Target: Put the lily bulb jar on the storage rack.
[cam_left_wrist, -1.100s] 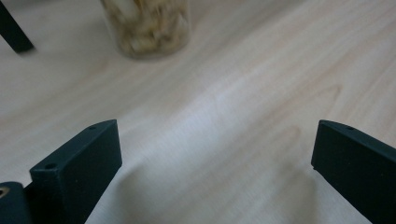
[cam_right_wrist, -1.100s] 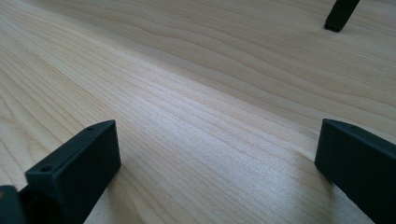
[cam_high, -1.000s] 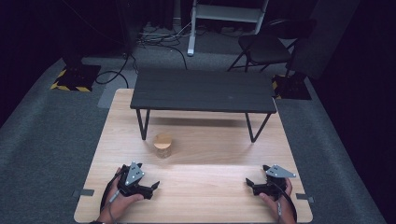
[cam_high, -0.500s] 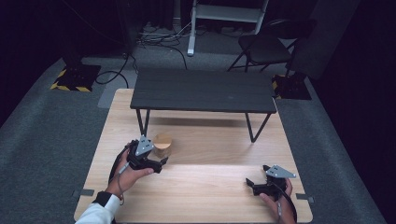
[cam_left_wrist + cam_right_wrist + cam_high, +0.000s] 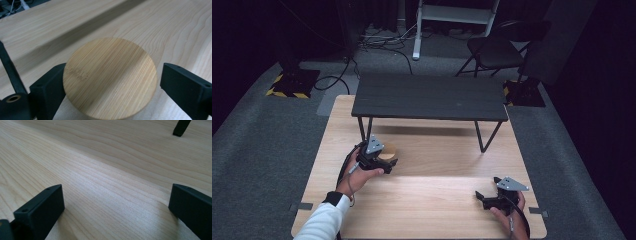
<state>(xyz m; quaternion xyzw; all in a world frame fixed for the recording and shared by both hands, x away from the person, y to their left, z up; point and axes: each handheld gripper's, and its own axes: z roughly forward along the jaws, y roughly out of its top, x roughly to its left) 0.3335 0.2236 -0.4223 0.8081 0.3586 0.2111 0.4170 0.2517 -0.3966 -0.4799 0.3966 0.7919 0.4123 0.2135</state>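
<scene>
Wooden puck [image 5: 110, 77]: a round, flat-topped bamboo piece; it rests on the light table [image 5: 422, 210], left of the middle, just near of the small black table's left legs. Whether it is a lid or a solid block I cannot tell.
Left gripper [image 5: 384, 161]: sits over the puck in the high view, held by the left hand [image 5: 357, 175], white sleeve [image 5: 324, 222] behind it.
Left jaws: they have just been closing, with the puck between them; in the left gripper view the left jaw looks to touch the puck's rim, while a narrow strip of table shows between the rim and the right jaw, so there is no full grip.
Right gripper [image 5: 484, 198]: rests low on the table near its near right corner, well apart from the puck.
Right jaws: wide apart, with bare wood between them and nothing held.
Black table [image 5: 429, 97]: a small dark bench standing on the far half of the light table; one thin leg [image 5: 181, 127] shows far off in the right gripper view.
Open room: a broad bare stretch of wood lies between the two grippers.
Edges: the puck is well in from the left edge; the right gripper is close to the right and near edges; grey carpet [image 5: 262, 145] surrounds the table.
</scene>
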